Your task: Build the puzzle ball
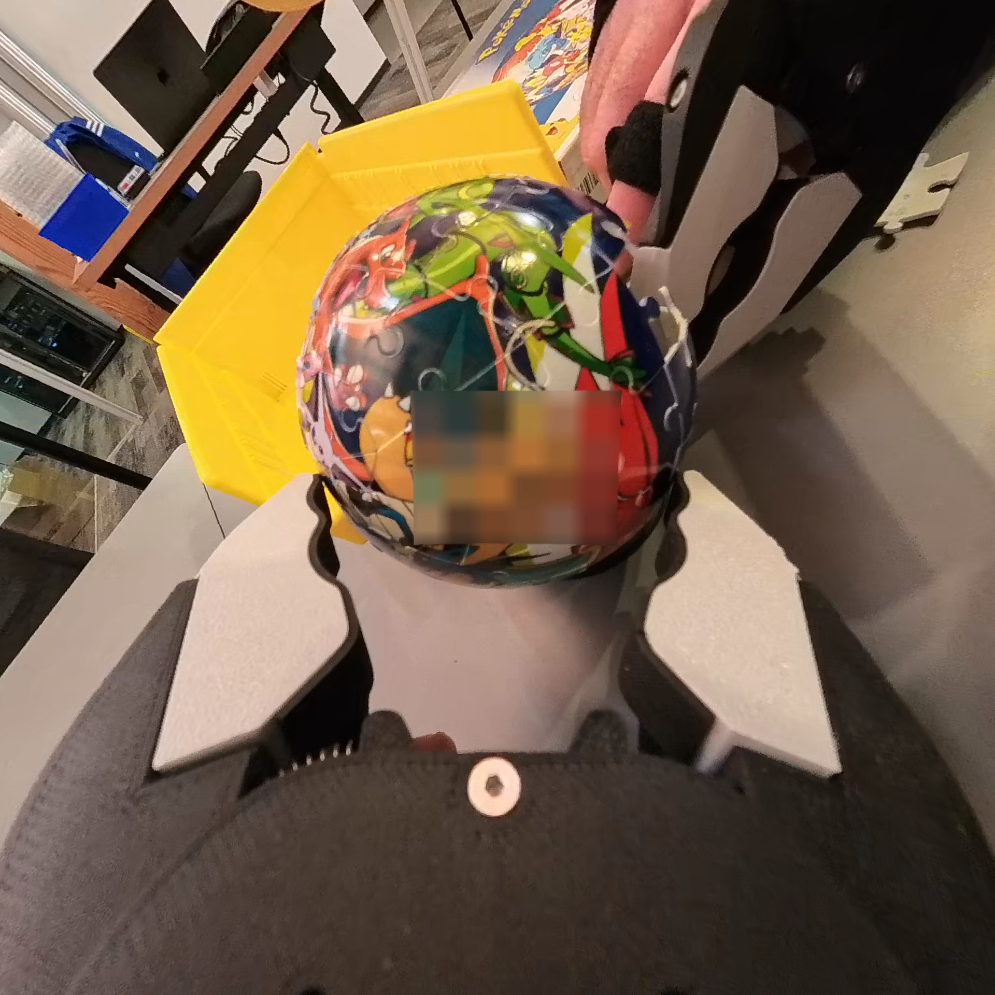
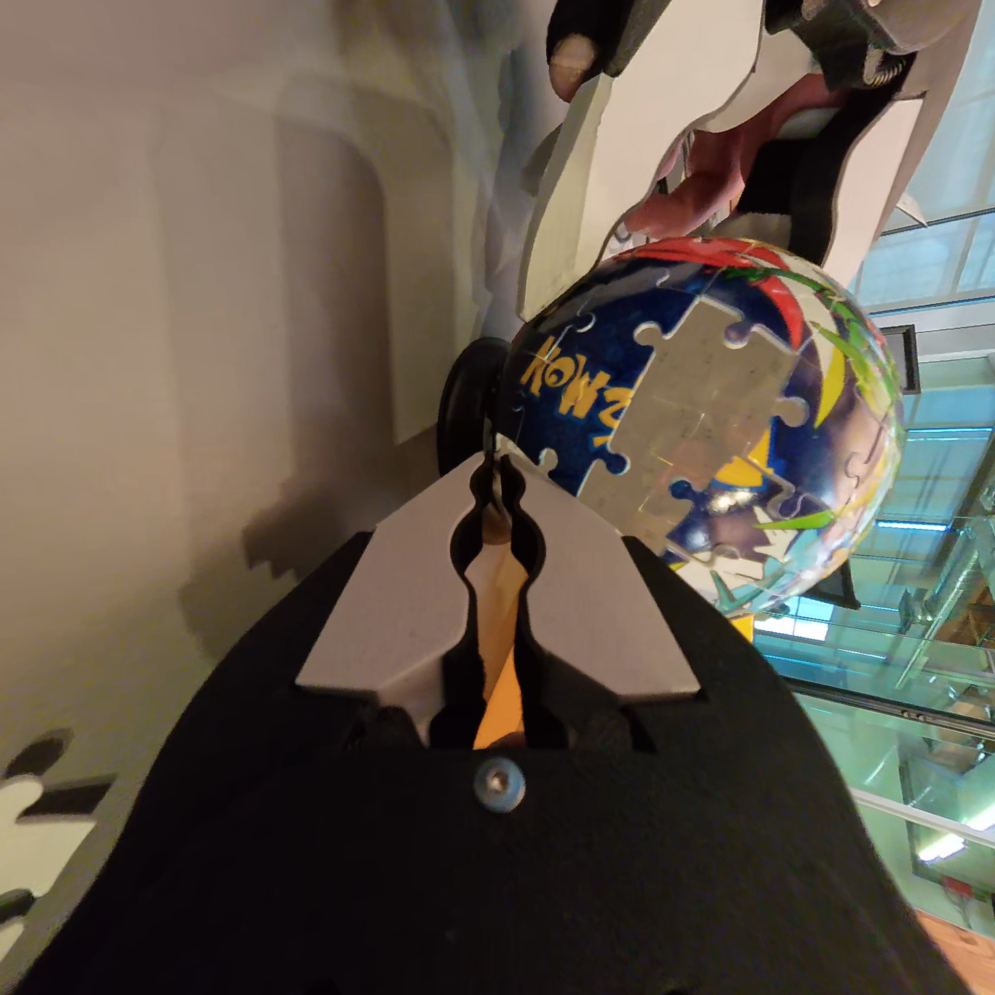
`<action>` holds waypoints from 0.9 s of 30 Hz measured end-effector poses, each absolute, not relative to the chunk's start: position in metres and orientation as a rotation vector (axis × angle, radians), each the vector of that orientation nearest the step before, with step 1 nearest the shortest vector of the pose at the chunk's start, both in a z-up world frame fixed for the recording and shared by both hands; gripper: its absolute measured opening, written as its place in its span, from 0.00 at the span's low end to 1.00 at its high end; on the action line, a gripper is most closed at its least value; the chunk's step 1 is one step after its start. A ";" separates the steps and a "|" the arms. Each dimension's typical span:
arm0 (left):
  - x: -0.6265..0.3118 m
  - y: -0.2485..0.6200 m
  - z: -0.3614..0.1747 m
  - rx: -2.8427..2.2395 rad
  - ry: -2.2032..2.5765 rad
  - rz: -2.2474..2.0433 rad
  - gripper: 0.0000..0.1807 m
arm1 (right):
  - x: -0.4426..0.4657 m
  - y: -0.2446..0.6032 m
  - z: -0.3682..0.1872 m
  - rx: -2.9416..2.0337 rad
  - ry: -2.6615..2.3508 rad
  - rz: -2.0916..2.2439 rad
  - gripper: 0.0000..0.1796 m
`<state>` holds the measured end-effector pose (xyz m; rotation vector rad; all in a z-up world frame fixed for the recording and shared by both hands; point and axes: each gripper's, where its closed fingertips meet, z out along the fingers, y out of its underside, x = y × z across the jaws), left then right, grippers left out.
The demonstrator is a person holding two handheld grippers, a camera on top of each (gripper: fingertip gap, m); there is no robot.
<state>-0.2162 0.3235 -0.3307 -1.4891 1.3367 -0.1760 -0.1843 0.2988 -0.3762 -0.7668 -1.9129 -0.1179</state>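
Note:
The puzzle ball, glossy and covered in colourful cartoon print, sits between the fingers of my left gripper, which is shut on its lower sides and holds it above the table. In the right wrist view the ball shows a grey gap where pieces are absent. My right gripper is shut on a thin puzzle piece at the ball's lower left edge, beside the gap. In the left wrist view the right gripper touches the ball's upper right, where a white piece edge sticks out.
A yellow bin stands behind the ball. A colourful puzzle box lies beyond it. A loose piece lies on the grey table, and more loose pieces lie at the left. A black round part sits against the ball.

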 end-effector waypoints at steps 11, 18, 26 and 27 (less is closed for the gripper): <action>-0.214 0.325 -0.331 -1.484 1.336 -0.177 0.64 | -0.180 0.298 -0.379 -0.796 -1.906 -0.099 0.05; -0.214 0.326 -0.331 -1.483 1.338 -0.177 0.64 | -0.171 0.286 -0.380 -0.866 -1.954 0.004 0.18; -0.214 0.326 -0.331 -1.495 1.336 -0.185 0.64 | -0.170 0.278 -0.380 -1.041 -1.922 0.148 0.23; -0.214 0.326 -0.331 -1.498 1.334 -0.190 0.64 | -0.170 0.277 -0.379 -1.041 -1.917 0.142 0.24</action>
